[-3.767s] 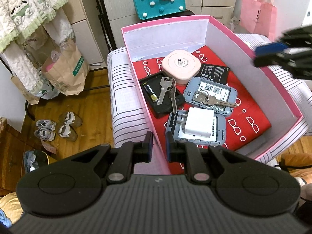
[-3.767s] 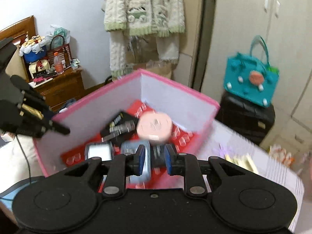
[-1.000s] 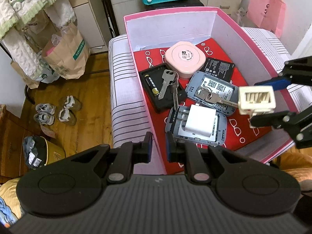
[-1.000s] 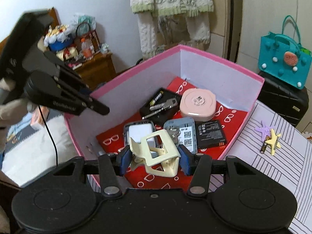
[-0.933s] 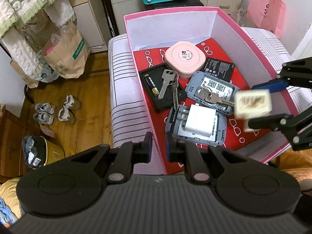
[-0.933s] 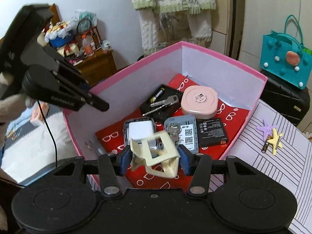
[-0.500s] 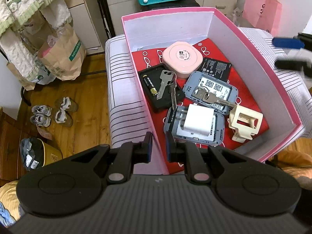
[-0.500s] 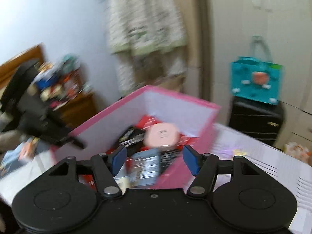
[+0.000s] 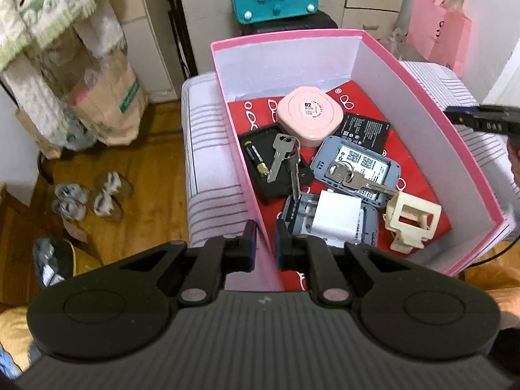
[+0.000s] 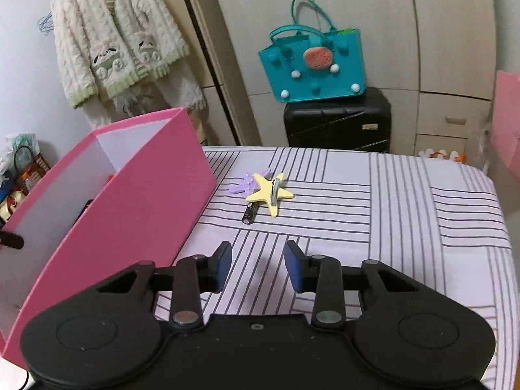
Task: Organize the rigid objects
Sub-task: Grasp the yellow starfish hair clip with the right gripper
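A pink box (image 9: 481, 175) holds a cream hair claw (image 9: 410, 220), a pink round case (image 9: 309, 115), keys (image 9: 283, 156), grey phone shells (image 9: 357, 165), a white charger (image 9: 338, 217) and a black battery (image 9: 363, 129). My left gripper (image 9: 265, 242) is shut on the box's near wall. My right gripper (image 10: 258, 265) is open and empty over the striped cloth (image 10: 373, 208), beside the box (image 10: 130, 201). A yellow star clip (image 10: 269, 191) and a purple clip (image 10: 243, 184) lie ahead of it.
A teal bag (image 10: 313, 65) sits on a black suitcase (image 10: 338, 120) behind the table. A jacket (image 10: 120, 42) hangs at the left. A pink bag (image 9: 438, 29), paper bags (image 9: 107, 97) and slippers (image 9: 87, 195) stand on the wooden floor.
The right gripper released the cream hair claw into the box, then swung out to the right over the striped cloth, facing the star clips. The left gripper stayed put.
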`<state>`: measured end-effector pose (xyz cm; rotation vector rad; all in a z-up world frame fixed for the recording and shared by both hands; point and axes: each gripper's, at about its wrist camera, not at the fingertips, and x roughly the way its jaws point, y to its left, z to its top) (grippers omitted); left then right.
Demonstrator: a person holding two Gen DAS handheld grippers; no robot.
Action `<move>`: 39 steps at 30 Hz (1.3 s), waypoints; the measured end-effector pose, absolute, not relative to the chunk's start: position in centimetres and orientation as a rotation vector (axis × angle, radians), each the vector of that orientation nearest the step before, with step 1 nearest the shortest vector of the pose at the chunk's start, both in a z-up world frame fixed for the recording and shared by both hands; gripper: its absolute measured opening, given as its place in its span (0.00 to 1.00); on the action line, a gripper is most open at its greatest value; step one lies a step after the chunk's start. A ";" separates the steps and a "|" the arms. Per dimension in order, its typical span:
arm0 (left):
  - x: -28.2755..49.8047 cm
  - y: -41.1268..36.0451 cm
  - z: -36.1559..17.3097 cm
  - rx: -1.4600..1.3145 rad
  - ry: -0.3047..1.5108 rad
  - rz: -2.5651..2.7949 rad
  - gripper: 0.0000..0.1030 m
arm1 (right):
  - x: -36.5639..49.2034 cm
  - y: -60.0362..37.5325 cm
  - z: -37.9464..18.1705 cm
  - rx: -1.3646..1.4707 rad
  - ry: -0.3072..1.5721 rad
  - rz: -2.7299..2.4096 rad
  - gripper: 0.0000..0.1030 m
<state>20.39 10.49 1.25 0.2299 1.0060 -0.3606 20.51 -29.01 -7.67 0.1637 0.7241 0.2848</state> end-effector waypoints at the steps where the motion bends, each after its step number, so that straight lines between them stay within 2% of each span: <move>1: 20.3 10.4 1.2 0.233 1.000 -0.354 0.10 | 20.9 -28.9 -7.8 0.165 0.717 0.292 0.40; 16: 20.7 11.0 1.2 0.175 1.020 -0.344 0.10 | 27.5 -25.4 -9.6 -0.048 0.649 0.280 0.40; 23: 20.7 11.1 1.2 0.169 1.018 -0.347 0.10 | 28.5 -24.6 -10.4 -0.076 0.650 0.227 0.45; 26: 20.7 11.0 1.2 0.166 1.016 -0.348 0.10 | 28.5 -25.1 -10.5 -0.056 0.644 0.216 0.36; 29: 20.7 11.0 1.2 0.163 1.016 -0.350 0.10 | 28.3 -26.1 -10.2 0.024 0.649 0.218 0.34; 39: 20.7 11.0 1.3 0.163 1.014 -0.353 0.10 | 28.1 -32.5 -11.1 0.563 0.750 0.299 0.34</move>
